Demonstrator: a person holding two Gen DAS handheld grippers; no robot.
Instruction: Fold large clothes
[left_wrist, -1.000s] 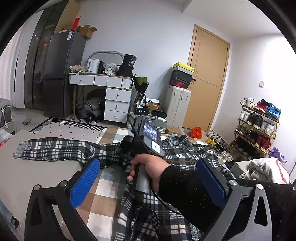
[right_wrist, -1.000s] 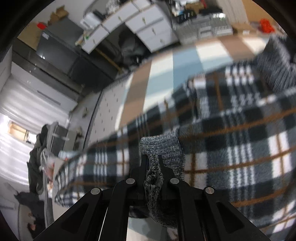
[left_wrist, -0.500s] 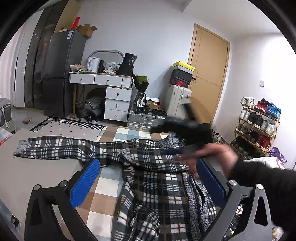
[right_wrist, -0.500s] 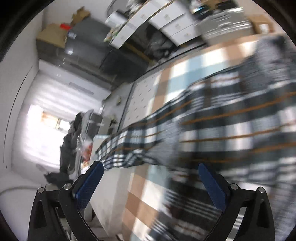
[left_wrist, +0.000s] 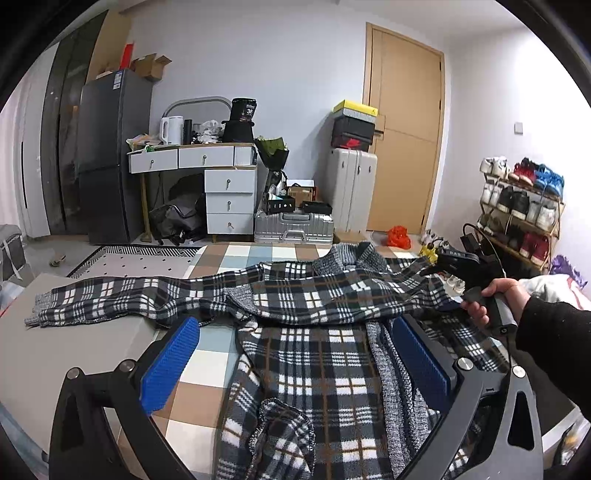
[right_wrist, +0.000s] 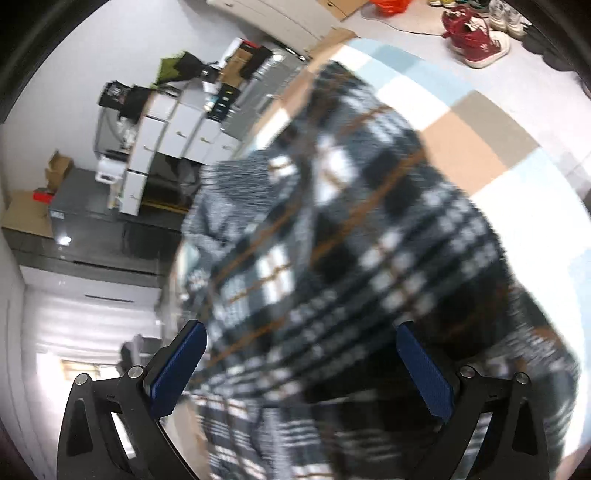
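A large black, white and brown plaid garment with grey knit trim (left_wrist: 317, 354) lies spread on a checked cloth. One sleeve (left_wrist: 110, 299) stretches left onto a grey surface; the other lies folded across the body. My left gripper (left_wrist: 299, 354) is open and empty above the garment's lower part. My right gripper (right_wrist: 303, 365) is open and empty over the plaid fabric (right_wrist: 332, 236), which is blurred. In the left wrist view the right gripper's handle (left_wrist: 480, 295) is held in a hand at the garment's right edge.
A white desk with drawers (left_wrist: 218, 184), a dark fridge (left_wrist: 107, 155), suitcases (left_wrist: 295, 227), a wooden door (left_wrist: 402, 129) and a shoe rack (left_wrist: 521, 206) stand around the room. A grey surface (left_wrist: 55, 362) lies left of the checked cloth (left_wrist: 207, 365).
My right gripper let go of the grey knit cuff, opened, and swung from the garment's middle to its right edge. The right sleeve now lies across the body. The left gripper stayed still.
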